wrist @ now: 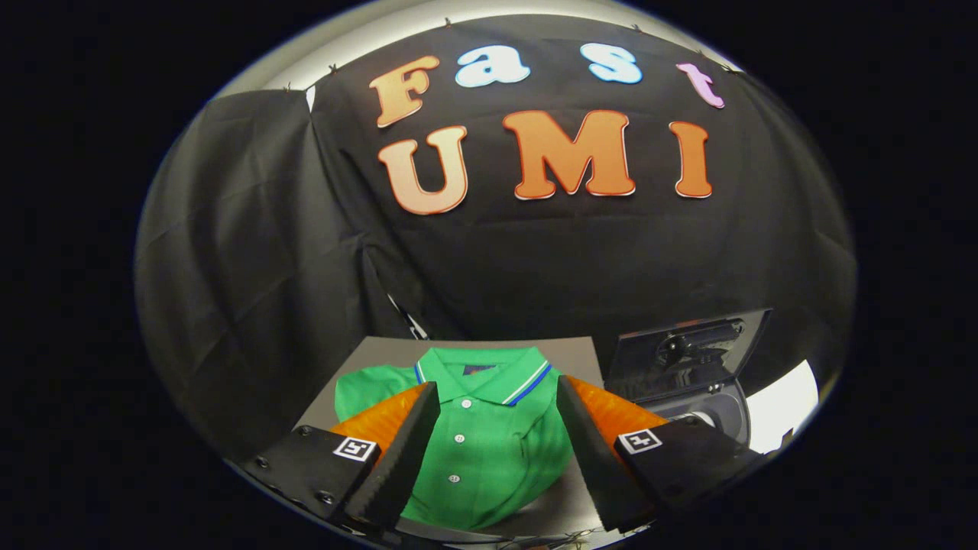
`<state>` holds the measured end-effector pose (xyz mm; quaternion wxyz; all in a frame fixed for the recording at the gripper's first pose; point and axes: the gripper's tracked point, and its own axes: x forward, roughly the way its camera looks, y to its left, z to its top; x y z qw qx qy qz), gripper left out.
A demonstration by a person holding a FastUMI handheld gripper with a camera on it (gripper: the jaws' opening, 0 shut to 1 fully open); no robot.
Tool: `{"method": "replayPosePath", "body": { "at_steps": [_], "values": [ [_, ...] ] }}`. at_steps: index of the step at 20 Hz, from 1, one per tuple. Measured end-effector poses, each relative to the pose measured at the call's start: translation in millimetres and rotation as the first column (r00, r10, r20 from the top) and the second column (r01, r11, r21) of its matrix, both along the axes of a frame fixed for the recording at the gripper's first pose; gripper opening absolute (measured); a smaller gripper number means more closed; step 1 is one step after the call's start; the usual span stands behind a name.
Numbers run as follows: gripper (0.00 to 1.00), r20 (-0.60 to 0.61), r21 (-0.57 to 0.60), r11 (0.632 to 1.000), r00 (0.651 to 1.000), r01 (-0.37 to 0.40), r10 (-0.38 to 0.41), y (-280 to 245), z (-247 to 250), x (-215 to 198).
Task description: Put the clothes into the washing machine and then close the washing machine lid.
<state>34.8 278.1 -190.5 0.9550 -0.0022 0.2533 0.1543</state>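
Tongs (497,412) spread wide, straddling the green polo shirt (489,451), whose collar points away toward the wall.

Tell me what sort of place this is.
Probably a staged recording booth for laundry practice: black cloth wall, green polo shirt on a grey table, small washing machine with raised lid. The open gripper straddles the shirt.

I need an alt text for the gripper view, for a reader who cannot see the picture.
A green polo shirt lies on a grey table, seen between the two spread fingers of the open gripper, which do not touch it. Beside the shirt stands a washing machine with its lid raised, against a black cloth wall.
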Motion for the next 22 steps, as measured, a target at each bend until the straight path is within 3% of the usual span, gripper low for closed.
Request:
{"method": "replayPosePath", "body": {
  "at_steps": [11,16,20,22],
  "values": [
    [0.99,-0.145,-0.142,0.989,0.989,-0.035,0.015,19,-79,2],
    [1.0,-0.165,-0.126,0.992,0.986,-0.028,0.007,20,-89,4],
    [1.0,-0.151,-0.117,0.991,0.988,-0.061,0.043,19,-94,6],
    [0.94,-0.148,-0.088,0.992,0.986,-0.091,0.077,24,-96,4]
  ]
}}
